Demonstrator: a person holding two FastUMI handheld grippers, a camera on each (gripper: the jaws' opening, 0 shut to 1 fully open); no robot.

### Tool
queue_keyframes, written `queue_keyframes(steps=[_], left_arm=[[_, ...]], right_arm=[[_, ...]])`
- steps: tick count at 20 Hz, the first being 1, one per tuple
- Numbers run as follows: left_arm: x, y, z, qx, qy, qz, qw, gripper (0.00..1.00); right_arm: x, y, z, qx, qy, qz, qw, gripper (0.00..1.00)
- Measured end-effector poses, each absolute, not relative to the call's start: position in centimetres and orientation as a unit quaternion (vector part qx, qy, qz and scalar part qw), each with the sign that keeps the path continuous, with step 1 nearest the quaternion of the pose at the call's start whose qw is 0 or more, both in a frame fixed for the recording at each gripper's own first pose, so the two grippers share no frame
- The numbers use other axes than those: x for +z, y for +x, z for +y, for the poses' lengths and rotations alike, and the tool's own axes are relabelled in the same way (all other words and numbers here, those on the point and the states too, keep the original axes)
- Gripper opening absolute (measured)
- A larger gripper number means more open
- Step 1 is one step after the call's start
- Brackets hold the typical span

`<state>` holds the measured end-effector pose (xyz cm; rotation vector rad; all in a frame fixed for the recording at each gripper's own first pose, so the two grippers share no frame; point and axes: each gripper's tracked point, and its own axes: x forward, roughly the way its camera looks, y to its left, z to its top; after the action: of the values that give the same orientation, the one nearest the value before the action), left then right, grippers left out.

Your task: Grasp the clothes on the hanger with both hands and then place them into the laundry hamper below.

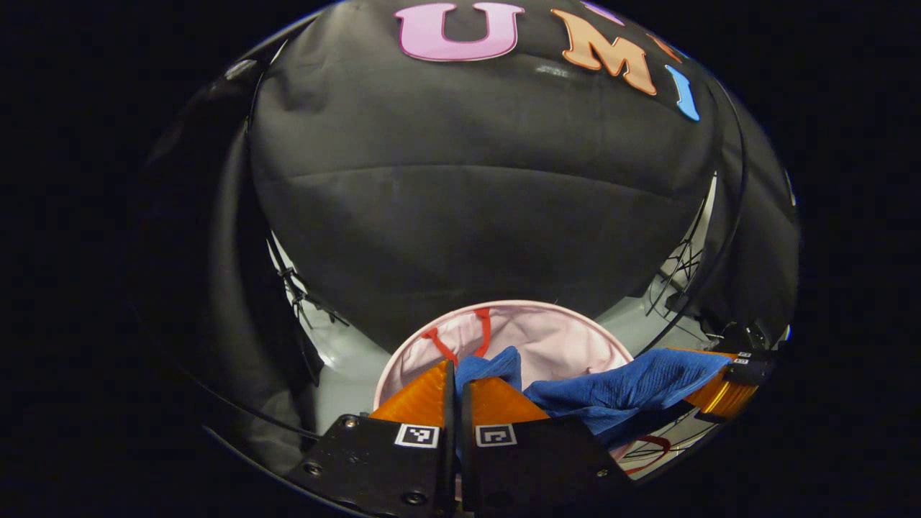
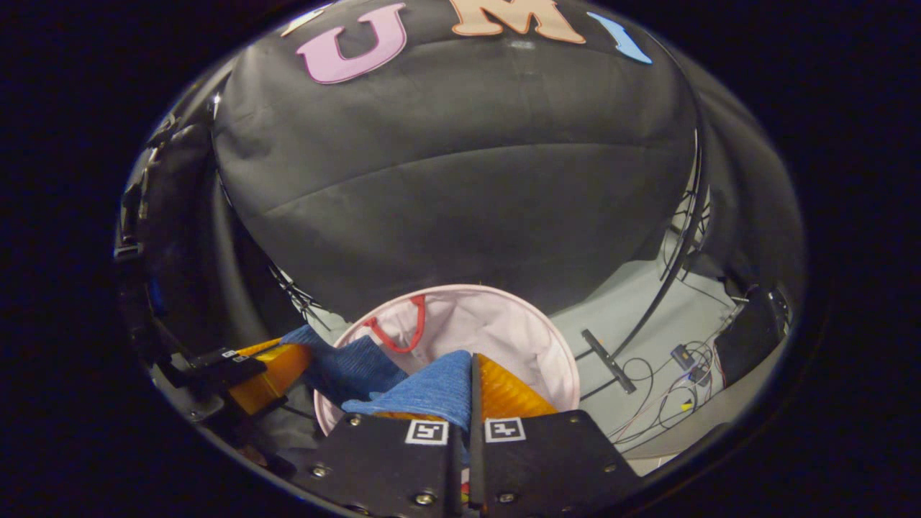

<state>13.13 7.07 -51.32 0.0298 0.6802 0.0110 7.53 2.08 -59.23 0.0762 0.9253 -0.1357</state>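
Observation:
A blue knitted garment (image 1: 619, 392) hangs stretched between my two grippers, just above a round pink laundry hamper (image 1: 554, 338) with red handles. In the left gripper view my left gripper (image 1: 458, 388) is shut on one end of the cloth, a blue fold sticking up between its orange fingers. The right gripper (image 1: 727, 385) holds the far end at the right. In the right gripper view my right gripper (image 2: 473, 385) is shut on the blue garment (image 2: 432, 388), which drapes over its left finger. The left gripper (image 2: 270, 374) grips the other end above the hamper (image 2: 532, 338) rim.
The hamper stands on a pale grey floor (image 2: 633, 302) against the black cloth wall. Cables and small boxes (image 2: 683, 356) lie on the floor to the right. Thin black poles (image 2: 669, 288) of the booth frame run down at both sides.

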Motion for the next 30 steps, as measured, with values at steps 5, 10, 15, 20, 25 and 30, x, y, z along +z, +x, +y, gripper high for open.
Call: queue_keyframes(steps=[5, 10, 15, 20, 25, 30], left_arm=[[-51.1, 12.7, 6.9, 0.006, 0.03, 0.336, 0.941, 0.35], [-47.7, 11.9, 6.1, -0.009, 0.035, 0.312, 0.949, 0.98], [-43.1, 10.7, 6.2, -0.017, 0.049, 0.279, 0.959, 0.98], [-39.1, 9.8, 7.3, 0.001, 0.054, 0.258, 0.965, 0.98], [-35.3, 9.3, 8.0, -0.003, 0.049, 0.228, 0.972, 0.99], [-30.1, 8.7, 7.9, -0.012, 0.045, 0.186, 0.981, 0.99]], right_arm=[[-58.5, 6.7, 2.0, -0.065, 0.059, 0.444, 0.892, 0.09], [-54.2, 8.1, 1.5, -0.07, 0.032, 0.401, 0.913, 0.81], [-48.8, 6.7, 1.8, -0.08, 0.024, 0.368, 0.926, 0.96], [-44.5, 5.5, 2.5, -0.082, 0.015, 0.344, 0.935, 0.96], [-40.3, 4.9, 3.4, -0.086, -0.003, 0.319, 0.944, 0.96], [-35.6, 4.8, 3.7, -0.097, -0.021, 0.285, 0.953, 1.0]])
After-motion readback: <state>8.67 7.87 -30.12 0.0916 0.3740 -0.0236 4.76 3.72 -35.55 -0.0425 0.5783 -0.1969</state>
